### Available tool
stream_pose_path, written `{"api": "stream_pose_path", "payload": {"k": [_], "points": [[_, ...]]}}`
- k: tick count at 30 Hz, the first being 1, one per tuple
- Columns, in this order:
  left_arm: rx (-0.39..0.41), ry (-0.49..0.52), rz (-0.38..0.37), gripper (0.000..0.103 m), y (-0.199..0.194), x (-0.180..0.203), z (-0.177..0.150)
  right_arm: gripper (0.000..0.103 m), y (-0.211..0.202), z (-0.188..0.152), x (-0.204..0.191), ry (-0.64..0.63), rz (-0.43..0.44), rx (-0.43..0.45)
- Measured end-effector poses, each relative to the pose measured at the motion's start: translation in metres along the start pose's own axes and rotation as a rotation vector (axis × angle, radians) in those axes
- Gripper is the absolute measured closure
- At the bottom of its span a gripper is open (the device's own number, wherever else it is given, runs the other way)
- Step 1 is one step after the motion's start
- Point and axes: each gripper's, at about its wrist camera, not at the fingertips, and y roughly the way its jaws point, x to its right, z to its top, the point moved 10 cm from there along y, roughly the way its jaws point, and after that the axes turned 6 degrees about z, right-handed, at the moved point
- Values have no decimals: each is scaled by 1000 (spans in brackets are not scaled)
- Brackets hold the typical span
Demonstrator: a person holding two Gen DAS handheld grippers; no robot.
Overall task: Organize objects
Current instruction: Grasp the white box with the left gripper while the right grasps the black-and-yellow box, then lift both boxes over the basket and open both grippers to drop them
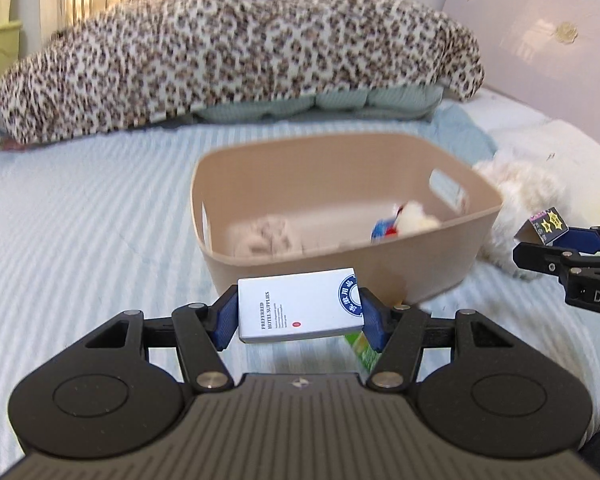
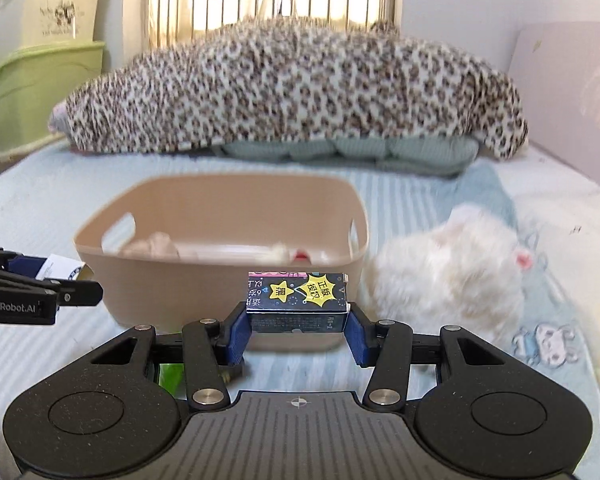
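The left tool [image 1: 299, 312] is closed on a white box [image 1: 300, 306], pinched at its two short ends, and the box hangs above the bed [image 1: 80, 220] just before the bin [image 1: 284, 264], which sits at 12 o'clock. The right tool [image 2: 298, 314] is also closed, on a dark box [image 2: 298, 296], held the same way in front of the bin wall.

I think both boxes are meant for the bin, and neither is over the rim yet. If a tool opens too early, its box would fall on the bed. The two tools are near each other — they may collide at the rim. At 2 o'clock from the right tool a white plush [image 2: 452, 272] touches the bin and could be pushed.
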Motion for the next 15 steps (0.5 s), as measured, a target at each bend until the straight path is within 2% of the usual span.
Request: {"api": "stream_pose_path", "payload": {"k": [8,12,15], "points": [[116,13,22,41,-9,2,49,57,-11,55,-1,-36,-2,100],[158,29,48,41,3,4,74,57,-1,80,1,-56,-10,121],[150,35,76,41,23,6,85,57,16,93,3,-60,-13,116]]}}
